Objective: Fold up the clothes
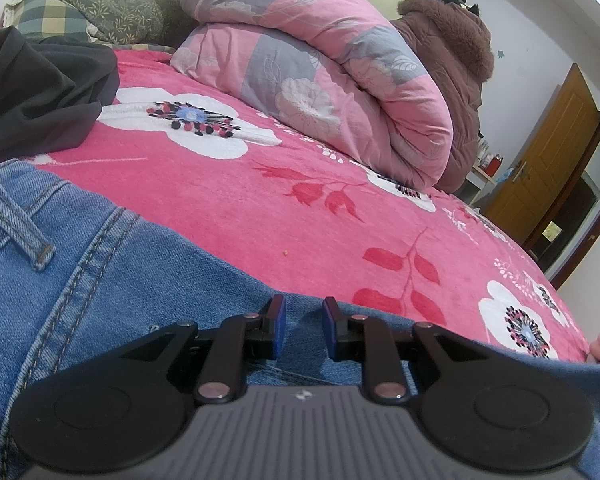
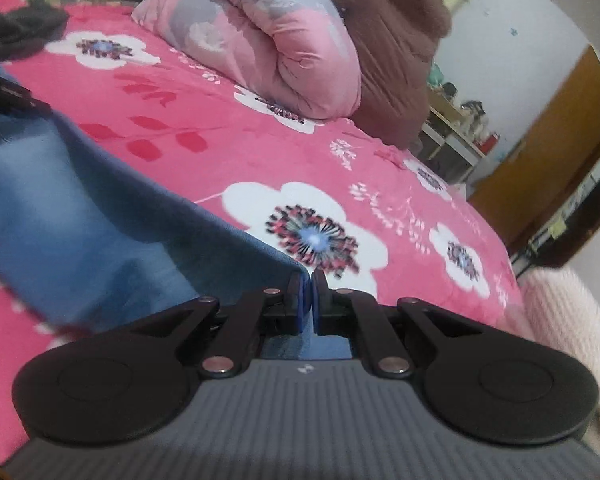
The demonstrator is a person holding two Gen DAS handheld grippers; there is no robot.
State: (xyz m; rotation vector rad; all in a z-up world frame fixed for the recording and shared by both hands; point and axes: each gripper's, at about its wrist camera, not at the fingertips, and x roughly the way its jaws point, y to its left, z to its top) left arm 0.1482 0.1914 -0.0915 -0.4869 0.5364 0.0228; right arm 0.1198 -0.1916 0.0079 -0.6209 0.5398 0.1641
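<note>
The jeans (image 1: pixel 100 264) lie along the near edge of the pink bed cover (image 1: pixel 300 208), waistband left. The right gripper (image 2: pixel 309 296) pinches their right end, lifted (blurred); the left gripper (image 1: pixel 303 326) rests narrowly parted over denim, whether gripping I cannot tell.

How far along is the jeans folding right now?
Done: nothing looks folded yet. In hand: the right gripper is shut on an edge of the blue jeans, lifting it off the pink floral blanket; the left gripper sits over the denim, jaws slightly apart. Left: completing the fold, plus the dark garment.
</note>
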